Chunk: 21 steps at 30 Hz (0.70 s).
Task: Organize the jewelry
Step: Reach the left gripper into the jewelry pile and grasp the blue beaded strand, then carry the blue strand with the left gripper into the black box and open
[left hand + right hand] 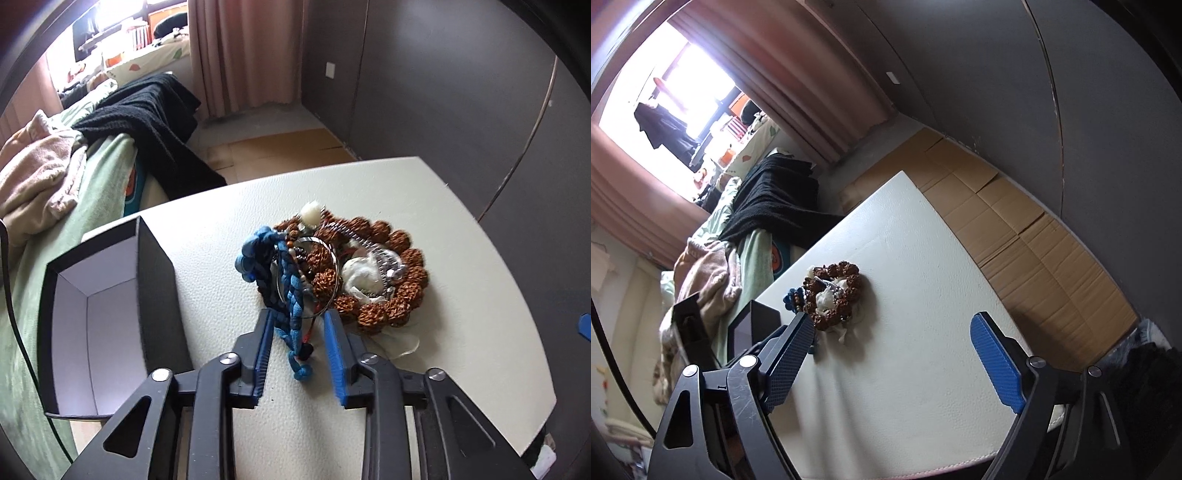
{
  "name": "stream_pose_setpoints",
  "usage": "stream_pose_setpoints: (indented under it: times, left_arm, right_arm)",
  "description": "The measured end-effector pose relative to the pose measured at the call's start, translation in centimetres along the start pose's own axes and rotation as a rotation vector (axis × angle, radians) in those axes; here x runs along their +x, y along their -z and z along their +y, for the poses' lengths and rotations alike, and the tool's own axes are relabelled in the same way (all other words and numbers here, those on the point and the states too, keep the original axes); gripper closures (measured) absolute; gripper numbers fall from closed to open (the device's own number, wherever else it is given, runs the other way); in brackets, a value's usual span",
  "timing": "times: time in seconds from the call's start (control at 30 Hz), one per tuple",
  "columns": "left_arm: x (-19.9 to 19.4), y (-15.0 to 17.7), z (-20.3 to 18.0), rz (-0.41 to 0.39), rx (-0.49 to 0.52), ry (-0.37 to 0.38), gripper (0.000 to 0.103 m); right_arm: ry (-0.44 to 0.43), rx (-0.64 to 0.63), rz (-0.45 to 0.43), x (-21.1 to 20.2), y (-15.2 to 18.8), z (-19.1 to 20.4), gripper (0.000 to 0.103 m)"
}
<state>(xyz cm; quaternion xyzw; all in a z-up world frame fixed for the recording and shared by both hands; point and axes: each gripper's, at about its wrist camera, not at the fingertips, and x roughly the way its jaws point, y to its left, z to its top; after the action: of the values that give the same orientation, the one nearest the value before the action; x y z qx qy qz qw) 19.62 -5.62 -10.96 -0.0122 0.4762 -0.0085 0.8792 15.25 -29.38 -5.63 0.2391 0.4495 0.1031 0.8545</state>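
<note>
A pile of jewelry lies on the white table [461, 229]: a ring of brown knobbly beads [402, 284], a blue braided cord bracelet [291, 291], a thin silver bangle [334, 258] and a white bead [310, 214]. My left gripper [299, 317] is open, its fingers on either side of the blue cord's tail, not closed on it. An open black box with a white inside [99, 317] stands to the left. In the right wrist view the pile [831, 295] lies ahead of my right gripper [894, 325], which is wide open and empty above the table.
A bed with a green sheet [99, 177], a black blanket [155, 114] and pink clothes lies left of the table. Cardboard [1015, 229] covers the floor by the grey wall. A second black box part [690, 332] stands beyond the table's left edge.
</note>
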Motion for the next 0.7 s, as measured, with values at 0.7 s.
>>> stream_pose_setpoints:
  times: [0.7]
  left_arm:
    - [-6.0, -0.2, 4.4, -0.143, -0.142, 0.151, 0.099]
  right_arm:
    - [-0.234, -0.080, 0.125, 7.1, -1.0, 6.7, 0.053]
